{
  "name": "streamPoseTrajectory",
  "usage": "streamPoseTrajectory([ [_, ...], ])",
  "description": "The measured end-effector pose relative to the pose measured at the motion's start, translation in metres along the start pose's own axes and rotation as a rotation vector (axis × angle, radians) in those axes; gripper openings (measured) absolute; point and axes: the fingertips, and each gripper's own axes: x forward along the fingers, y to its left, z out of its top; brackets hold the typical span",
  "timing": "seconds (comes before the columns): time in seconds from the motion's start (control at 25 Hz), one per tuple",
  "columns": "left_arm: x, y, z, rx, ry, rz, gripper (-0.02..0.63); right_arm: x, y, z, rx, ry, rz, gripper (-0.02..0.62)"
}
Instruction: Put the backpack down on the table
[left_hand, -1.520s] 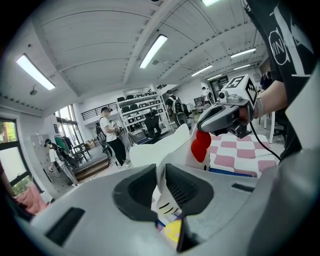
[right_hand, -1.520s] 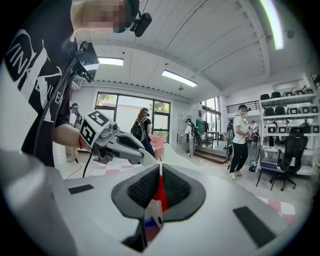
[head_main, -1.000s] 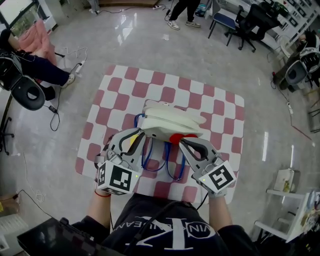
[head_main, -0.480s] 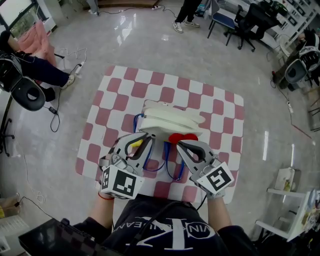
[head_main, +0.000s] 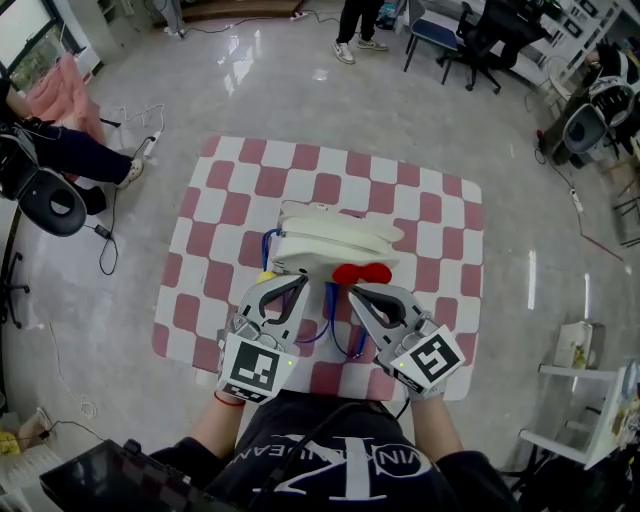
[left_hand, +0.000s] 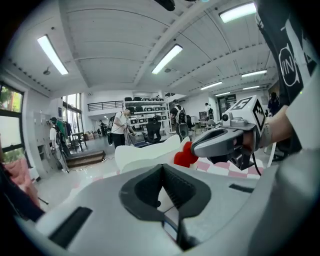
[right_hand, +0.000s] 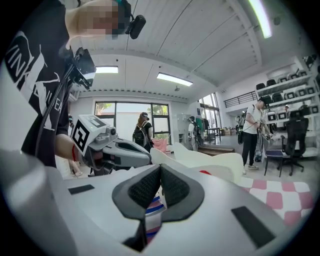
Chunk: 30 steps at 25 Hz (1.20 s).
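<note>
A white backpack (head_main: 330, 240) with a red bow (head_main: 360, 273) is over the middle of the pink-and-white checked table (head_main: 440, 230); whether it rests on the cloth I cannot tell. Its blue straps (head_main: 345, 340) loop toward me between the grippers. My left gripper (head_main: 300, 285) sits at the pack's near left edge, jaws shut on a strap. My right gripper (head_main: 352, 294) is just under the bow, shut on a blue-and-white striped strap (right_hand: 152, 205). The left gripper view shows the pack (left_hand: 145, 156) beyond the shut left gripper (left_hand: 163, 167).
The table stands on a shiny grey floor. A seated person (head_main: 60, 140) and a black office chair (head_main: 55, 200) are at the left, with cables on the floor. A standing person (head_main: 360, 25) and more chairs (head_main: 480, 40) are at the back.
My left gripper has shifted right, closer to the right one. Both grippers and the near edge of the backpack have come slightly toward me.
</note>
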Motion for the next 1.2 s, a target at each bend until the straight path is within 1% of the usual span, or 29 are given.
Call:
streamPoseTrajectory([
  [0.08,0.000,-0.001,0.000,-0.033,-0.003,0.002,0.006,-0.002,0.002,-0.006,0.008,0.018,-0.008,0.003],
  [0.16,0.000,-0.006,-0.002,-0.043,-0.003,-0.011,0.006,-0.002,0.005,-0.010,0.016,0.024,-0.013,0.003],
  [0.36,-0.002,-0.026,-0.008,-0.027,0.003,-0.061,0.006,-0.006,0.016,-0.021,0.046,0.041,-0.025,0.003],
  [0.52,-0.003,-0.044,-0.022,-0.031,-0.006,-0.118,0.006,-0.010,0.028,-0.031,0.057,0.060,-0.030,0.003],
  [0.72,-0.006,-0.059,-0.038,-0.032,0.017,-0.155,0.006,-0.018,0.040,-0.052,0.080,0.090,-0.047,0.003],
  [0.84,-0.012,-0.070,-0.038,-0.013,0.025,-0.175,0.006,-0.020,0.044,-0.050,0.091,0.077,-0.045,0.003],
  [1.0,-0.020,-0.069,-0.036,0.021,0.033,-0.155,0.006,-0.019,0.051,-0.038,0.061,0.061,-0.011,0.003],
  [1.08,-0.024,-0.070,-0.033,0.013,0.029,-0.142,0.006,-0.023,0.055,-0.035,0.045,0.056,-0.003,0.003],
  [1.2,-0.031,-0.079,-0.031,0.009,0.029,-0.128,0.006,-0.030,0.059,-0.033,0.050,0.035,0.006,0.003],
])
